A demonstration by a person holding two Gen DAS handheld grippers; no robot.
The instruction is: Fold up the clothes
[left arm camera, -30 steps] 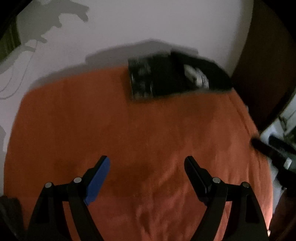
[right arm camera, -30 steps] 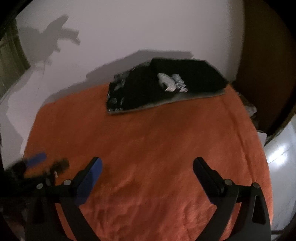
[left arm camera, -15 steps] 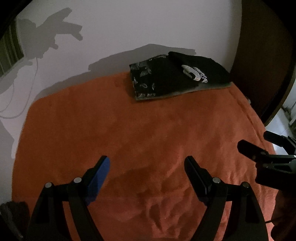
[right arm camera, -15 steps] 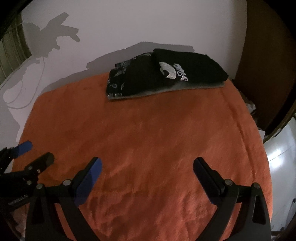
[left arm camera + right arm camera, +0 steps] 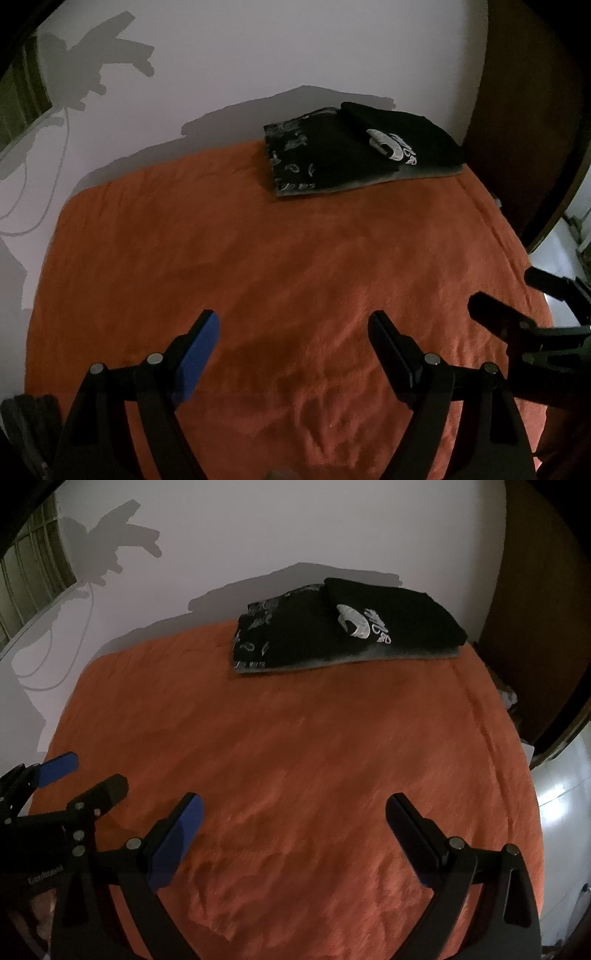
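Above the near end of the rumpled orange fleece blanket [image 5: 280,266] covering the bed, the black left gripper [image 5: 291,325] with one blue-faced finger is hanging with its jaws spread wide and nothing between them; only bare blanket is showing in the gap, and the fingertips are not touching the cloth. Just beside it, the black right gripper [image 5: 293,806], with the same blue pad on one finger, is likewise standing wide open and holding nothing, its tips clear of the blanket. Each gripper is showing at the edge of the other's view, the two sitting close together, side by side.

At the far end of the blanket, against the pale wall [image 5: 295,528], a stack of folded black clothes [image 5: 343,627] is lying well apart from both grippers. The lower garment is showing small grey-white printed figures along its left part, and the one lying on top is bearing a larger white logo. A thin grey layer is peeking out along the bottom edge of the stack. The folds are looking flat and squared. A dark wooden door [image 5: 524,122] is standing to the right of the stack.
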